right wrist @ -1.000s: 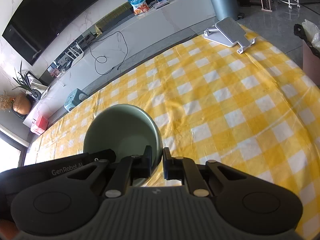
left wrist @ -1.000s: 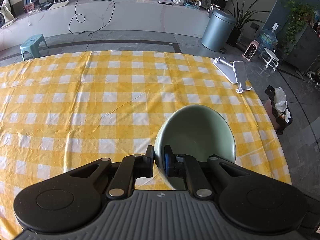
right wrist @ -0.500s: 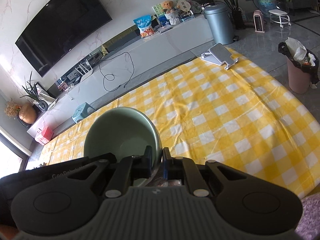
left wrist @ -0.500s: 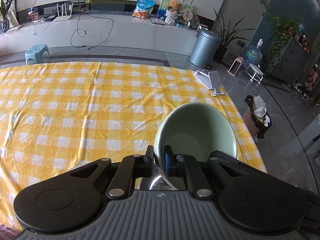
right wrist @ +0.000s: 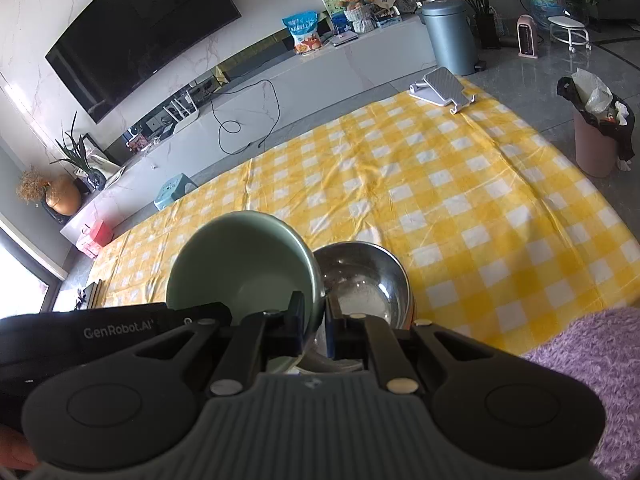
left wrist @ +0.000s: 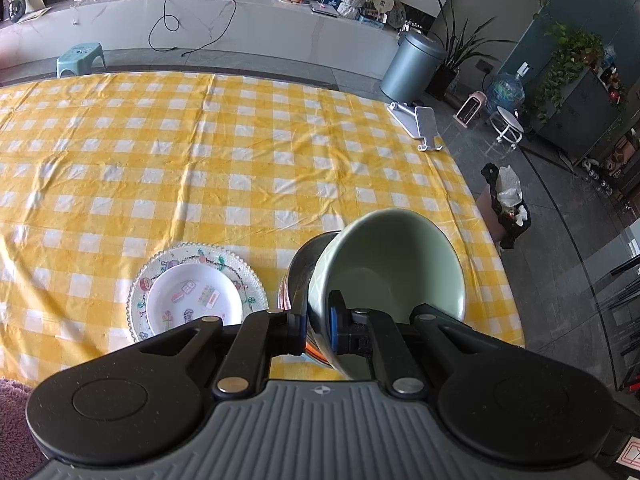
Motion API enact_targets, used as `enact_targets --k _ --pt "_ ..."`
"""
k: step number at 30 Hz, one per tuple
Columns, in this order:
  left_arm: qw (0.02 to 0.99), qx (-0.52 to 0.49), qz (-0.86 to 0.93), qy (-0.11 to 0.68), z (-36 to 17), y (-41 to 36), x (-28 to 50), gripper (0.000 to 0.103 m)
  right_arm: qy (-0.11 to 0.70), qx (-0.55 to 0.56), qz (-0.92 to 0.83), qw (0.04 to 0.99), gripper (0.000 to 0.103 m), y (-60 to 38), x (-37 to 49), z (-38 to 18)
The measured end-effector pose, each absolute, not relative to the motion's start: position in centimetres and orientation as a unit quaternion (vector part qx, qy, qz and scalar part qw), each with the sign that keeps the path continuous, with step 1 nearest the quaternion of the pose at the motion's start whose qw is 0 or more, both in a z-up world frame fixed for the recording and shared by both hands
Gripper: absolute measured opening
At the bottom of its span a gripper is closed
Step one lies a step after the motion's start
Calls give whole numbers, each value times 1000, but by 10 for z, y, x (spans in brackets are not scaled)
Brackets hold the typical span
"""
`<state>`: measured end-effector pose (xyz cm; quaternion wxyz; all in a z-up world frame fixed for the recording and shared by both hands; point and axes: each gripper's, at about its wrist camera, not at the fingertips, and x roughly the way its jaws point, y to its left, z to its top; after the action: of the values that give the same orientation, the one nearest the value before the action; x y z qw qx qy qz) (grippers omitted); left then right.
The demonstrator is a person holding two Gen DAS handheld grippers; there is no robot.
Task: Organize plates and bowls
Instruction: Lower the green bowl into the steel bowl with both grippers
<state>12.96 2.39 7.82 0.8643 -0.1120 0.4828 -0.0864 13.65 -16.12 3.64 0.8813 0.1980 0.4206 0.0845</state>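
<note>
Both grippers pinch the rim of one pale green bowl (left wrist: 392, 272), also in the right wrist view (right wrist: 244, 264), held tilted in the air. My left gripper (left wrist: 318, 324) grips its left rim; my right gripper (right wrist: 314, 320) grips its right rim. Under and beside it a steel bowl (right wrist: 364, 280) sits on a stack with an orange-rimmed dish beneath; its edge shows in the left wrist view (left wrist: 304, 256). A small white patterned plate (left wrist: 194, 300) lies on a larger clear-rimmed patterned plate (left wrist: 248, 276) to the left.
The table wears a yellow checked cloth (left wrist: 200, 160). A white phone stand (left wrist: 418, 124) lies at its far right corner. A purple fluffy fabric (right wrist: 592, 360) lies at the near edge. A pink bin (right wrist: 596, 140) stands on the floor to the right.
Both grippers have pulled back toward the near edge with the green bowl still held. The steel bowl stack and the patterned plates have come into view below.
</note>
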Motion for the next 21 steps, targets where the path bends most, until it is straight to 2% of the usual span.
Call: enact_targets --k 13,21 --pt "805 -130 -97 571 40 8 164 10 450 203 42 868 7 -180 152 13" --pt "794 -135 -77 587 26 10 183 9 465 164 35 869 8 -168 173 -4"
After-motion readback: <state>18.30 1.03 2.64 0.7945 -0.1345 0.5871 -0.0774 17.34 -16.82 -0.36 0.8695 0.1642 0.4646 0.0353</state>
